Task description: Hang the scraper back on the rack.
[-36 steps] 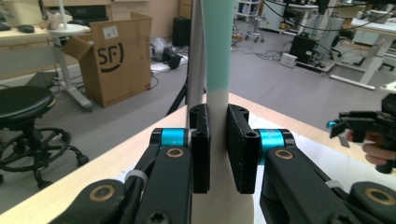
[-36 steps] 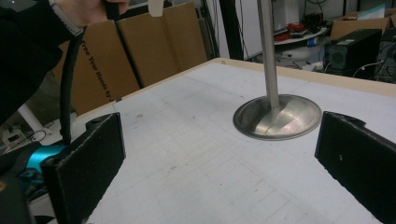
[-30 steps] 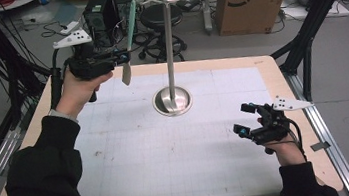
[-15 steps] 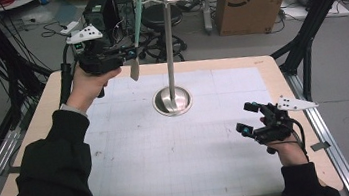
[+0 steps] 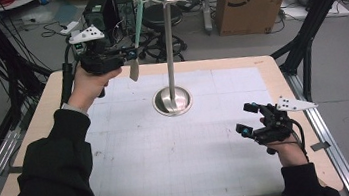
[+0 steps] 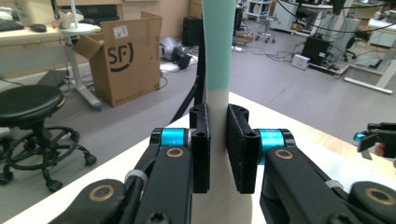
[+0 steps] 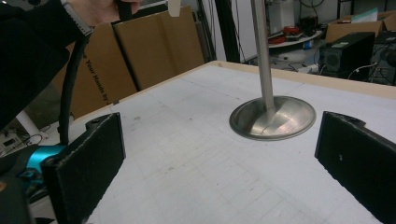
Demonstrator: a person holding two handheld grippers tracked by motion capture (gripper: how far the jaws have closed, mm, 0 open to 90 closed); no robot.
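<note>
Above, left tool point(image 5: 130, 58) clamps an upright green-and-cream spatula point(image 5: 136, 39) at far left of desk point(image 5: 253, 179), left of steel stand point(image 5: 170, 48); right tool point(image 5: 253, 118), jaws apart, sits near right; its own view frames the stand's base.

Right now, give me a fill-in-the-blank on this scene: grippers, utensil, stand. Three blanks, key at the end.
1. The left gripper is shut on a long utensil whose upper part is coloured ____.
2. The right gripper has its jaws ____ and holds nothing.
3. The metal stand rises from a round ____ on the table.

Missing words: green; open; base
</note>
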